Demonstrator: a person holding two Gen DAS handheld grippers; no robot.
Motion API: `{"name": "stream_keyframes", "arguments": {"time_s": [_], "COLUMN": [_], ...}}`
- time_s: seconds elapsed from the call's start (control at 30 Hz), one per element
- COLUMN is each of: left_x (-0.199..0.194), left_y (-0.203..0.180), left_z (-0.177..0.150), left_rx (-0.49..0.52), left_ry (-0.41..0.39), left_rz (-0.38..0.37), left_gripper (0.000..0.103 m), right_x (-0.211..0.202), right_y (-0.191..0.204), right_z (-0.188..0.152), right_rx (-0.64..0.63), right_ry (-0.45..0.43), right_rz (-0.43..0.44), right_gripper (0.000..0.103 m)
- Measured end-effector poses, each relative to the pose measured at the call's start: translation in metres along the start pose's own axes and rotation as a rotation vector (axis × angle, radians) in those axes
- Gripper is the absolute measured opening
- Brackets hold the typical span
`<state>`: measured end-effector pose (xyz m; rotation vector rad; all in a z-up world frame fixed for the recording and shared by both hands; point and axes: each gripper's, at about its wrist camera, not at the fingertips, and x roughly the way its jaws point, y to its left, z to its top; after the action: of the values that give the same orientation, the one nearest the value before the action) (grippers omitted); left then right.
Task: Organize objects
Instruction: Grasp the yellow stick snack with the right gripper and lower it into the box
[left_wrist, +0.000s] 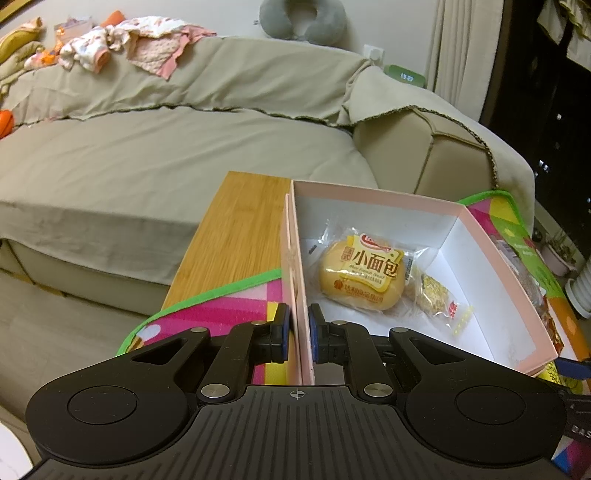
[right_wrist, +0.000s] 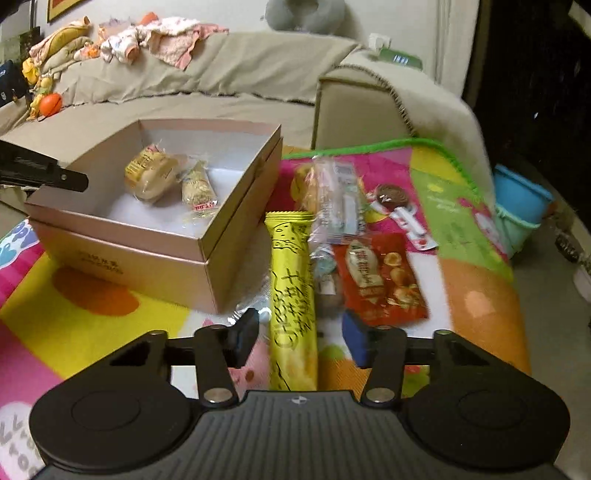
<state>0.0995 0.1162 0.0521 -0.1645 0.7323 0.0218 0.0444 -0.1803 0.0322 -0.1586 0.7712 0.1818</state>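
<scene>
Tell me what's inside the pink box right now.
Inside the pink box lie two wrapped snacks: a small yellow bread bun and, touching it, a clear packet of something crumbly. The box floor under them is covered.

This is looking like a home living room: a beige sofa (left_wrist: 177, 147) is stretching across the back with a loose cover (left_wrist: 236, 74) draping over it, and small pink and white clothes (left_wrist: 129, 44) are lying in a heap on its backrest beside a grey neck pillow (left_wrist: 303, 18). A bright patchwork play mat (right_wrist: 461, 206) is covering the wooden bench (left_wrist: 236, 229), a curtain (left_wrist: 458, 44) is hanging by a dark window, and an orange ball (right_wrist: 51, 103) is resting on the seat.
</scene>
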Motion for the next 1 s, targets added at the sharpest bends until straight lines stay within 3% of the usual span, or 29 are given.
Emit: {"name": "stream_keyframes", "arguments": {"time_s": [0.03, 0.1, 0.13, 0.4, 0.67, 0.83, 1.0], "left_x": [0.0, 0.0, 0.0, -0.001, -0.001, -0.001, -0.001], "left_y": [0.0, 0.0, 0.0, -0.001, 0.0, 0.0, 0.001], "left_z": [0.0, 0.0, 0.0, 0.0, 0.002, 0.003, 0.002], "left_rx": [0.002, 0.003, 0.001, -0.003, -0.016, -0.015, -0.012], "left_ry": [0.0, 0.0, 0.0, -0.002, 0.003, 0.004, 0.004], "left_rz": [0.0, 0.0, 0.0, -0.003, -0.01, -0.012, -0.014], "left_gripper": [0.013, 0.013, 0.013, 0.013, 0.013, 0.013, 0.014], "right_x": [0.004, 0.004, 0.001, -0.048, -0.101, -0.101, -0.071], "right_y": [0.001, 0.002, 0.002, -0.015, -0.017, 0.007, 0.043], "right_z": [0.002, 0.003, 0.005, -0.001, 0.039, 0.077, 0.102], "right_rx": [0.0, 0.004, -0.002, 0.069, 0.117, 0.07, 0.005], "right_ry": [0.009, 0.016, 0.016, 0.0, -0.148, -0.22, -0.202], "right_rz": [0.01, 0.038, 0.042, 0.048, 0.13, 0.216, 0.276], "right_gripper": [0.041, 0.025, 0.024, 0.023, 0.023, 0.023, 0.023]}}
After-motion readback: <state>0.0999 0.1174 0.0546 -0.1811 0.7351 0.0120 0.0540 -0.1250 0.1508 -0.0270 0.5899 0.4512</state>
